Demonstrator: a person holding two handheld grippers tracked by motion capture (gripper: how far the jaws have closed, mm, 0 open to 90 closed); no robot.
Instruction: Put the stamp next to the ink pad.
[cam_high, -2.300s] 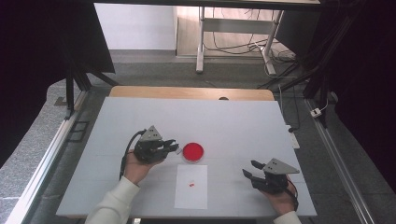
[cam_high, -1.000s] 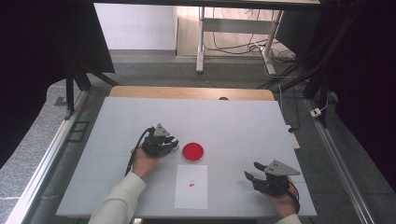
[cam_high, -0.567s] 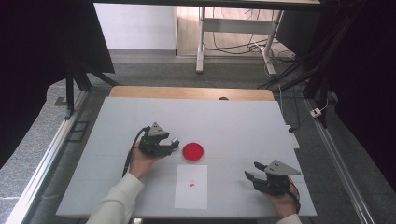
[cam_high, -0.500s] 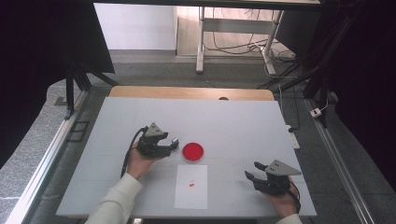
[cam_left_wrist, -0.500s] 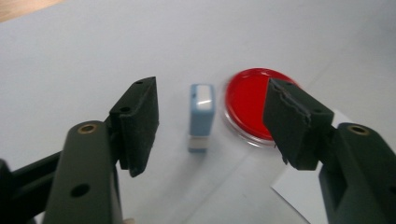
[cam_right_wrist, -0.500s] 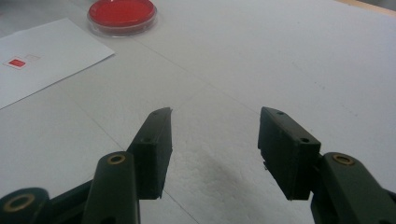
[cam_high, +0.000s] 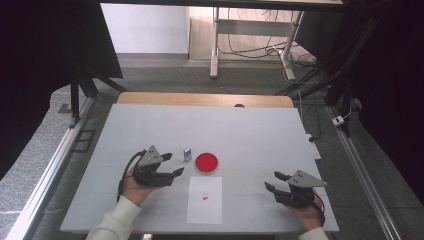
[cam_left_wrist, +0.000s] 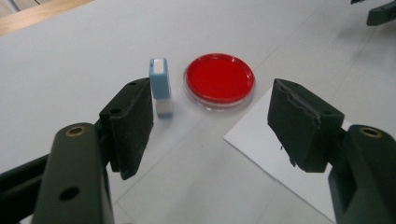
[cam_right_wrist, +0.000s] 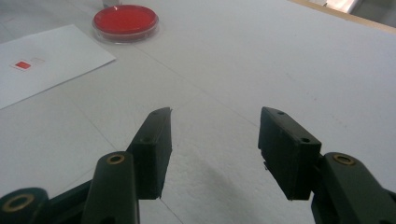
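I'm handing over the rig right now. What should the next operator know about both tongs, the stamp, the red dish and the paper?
Left tongs: open, empty, resting on the table.
Right tongs: open, empty, at the near right.
The small blue stamp stands upright on the table, just left of the red dish and apart from it.
The white paper lies nearer than the dish and bears one small red mark.
Done, judging by the mark: one print, stamp set down.
Left: unclear; probably nothing urgent.
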